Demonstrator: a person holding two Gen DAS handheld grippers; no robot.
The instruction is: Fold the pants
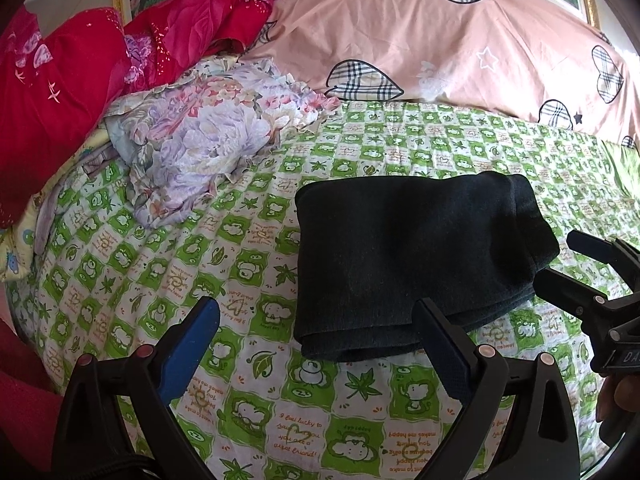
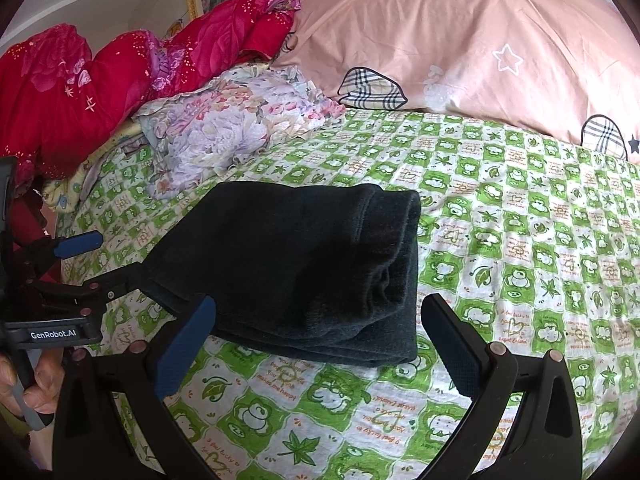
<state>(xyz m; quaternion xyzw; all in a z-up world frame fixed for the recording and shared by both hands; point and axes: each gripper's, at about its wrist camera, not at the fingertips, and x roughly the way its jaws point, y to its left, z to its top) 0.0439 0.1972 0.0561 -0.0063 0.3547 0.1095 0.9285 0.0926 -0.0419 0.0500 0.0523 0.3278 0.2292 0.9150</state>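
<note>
Two low wrist views, shared pants (image 1: pixel 416 264)

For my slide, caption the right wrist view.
Folded pants on green sheet, open right hand-held gripper hovering.

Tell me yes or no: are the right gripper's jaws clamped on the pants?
No: the right gripper has its jaws spread wide, and the folded dark pants lie free on the bed sheet.

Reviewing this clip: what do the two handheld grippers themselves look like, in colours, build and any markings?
Both match: the left gripper and right gripper have black plastic frames with triangular cut-outs, copper-coloured round rivets, and two fingers faced with textured blue pads. The right wrist view shows a black nameplate reading "GenRobot.AI" in white on the left gripper, plus a bare hand on a grey handle.
</note>
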